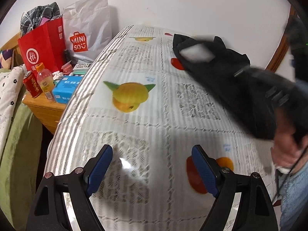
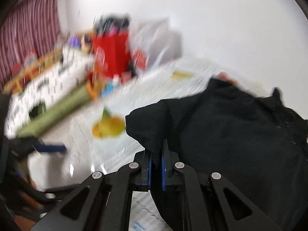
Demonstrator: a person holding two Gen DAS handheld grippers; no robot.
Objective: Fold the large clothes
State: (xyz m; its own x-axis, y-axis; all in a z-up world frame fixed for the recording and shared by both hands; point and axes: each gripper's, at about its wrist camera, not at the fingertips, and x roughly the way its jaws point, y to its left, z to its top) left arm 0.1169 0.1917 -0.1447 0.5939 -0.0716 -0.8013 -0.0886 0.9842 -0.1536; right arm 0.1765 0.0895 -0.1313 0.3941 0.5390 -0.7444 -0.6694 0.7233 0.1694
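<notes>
A black garment (image 1: 227, 77) hangs in the air at the right of the left wrist view, above the bed sheet (image 1: 150, 104) printed with fruit and text. My left gripper (image 1: 152, 165) is open and empty, low over the sheet. In the right wrist view my right gripper (image 2: 156, 150) is shut on a fold of the black garment (image 2: 231, 127), which drapes to the right; this view is blurred by motion. The right gripper itself shows only as a dark blur in the left wrist view.
A wooden nightstand (image 1: 46, 107) left of the bed holds a red bag (image 1: 40, 46), a white MINISO bag (image 1: 86, 28), a bottle (image 1: 45, 80), a can (image 1: 31, 84) and a blue tissue pack (image 1: 66, 88). A green and white quilt (image 1: 11, 115) lies far left. The person's face (image 1: 288, 154) is at right.
</notes>
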